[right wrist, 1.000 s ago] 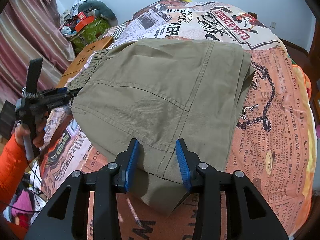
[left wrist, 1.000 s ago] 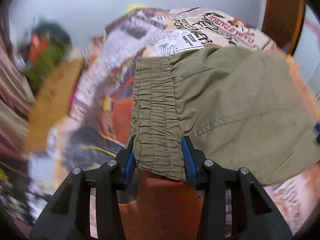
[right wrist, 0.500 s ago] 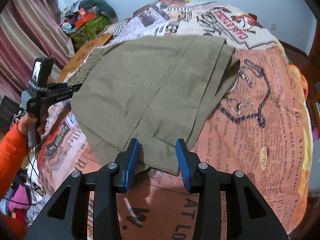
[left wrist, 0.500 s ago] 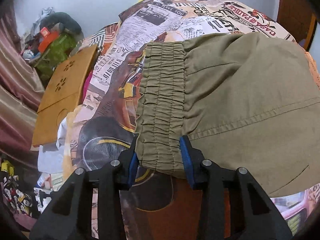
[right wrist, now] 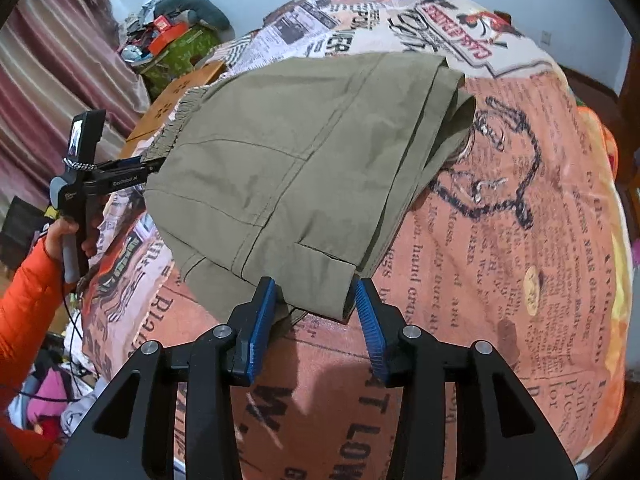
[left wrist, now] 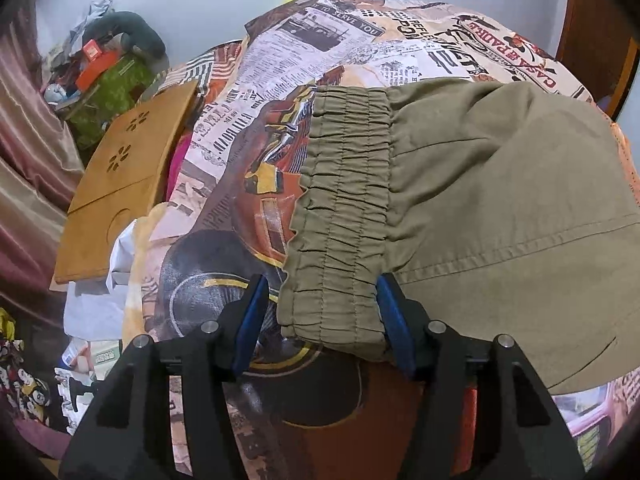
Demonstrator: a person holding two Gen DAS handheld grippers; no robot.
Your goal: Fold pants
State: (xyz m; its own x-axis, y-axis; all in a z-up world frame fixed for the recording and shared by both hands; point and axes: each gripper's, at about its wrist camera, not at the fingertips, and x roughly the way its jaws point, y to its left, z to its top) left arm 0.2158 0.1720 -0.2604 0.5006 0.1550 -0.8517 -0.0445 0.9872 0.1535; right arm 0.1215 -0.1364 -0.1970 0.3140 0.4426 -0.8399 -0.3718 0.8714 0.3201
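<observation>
Left claw [left wrist: 324, 320] and right claw [right wrist: 316, 312] both gape around the folded olive cotton pants [right wrist: 304, 168] at six o'clock on the newspaper-print bed [right wrist: 520, 240], folding seemingly finished; next, withdraw without dragging fabric

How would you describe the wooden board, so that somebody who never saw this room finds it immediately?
Start from the bed with the newspaper-print blanket. At its left edge, below the green box, lies the wooden board. It alone is flat, plain tan wood with small flower-shaped cut-outs.
</observation>
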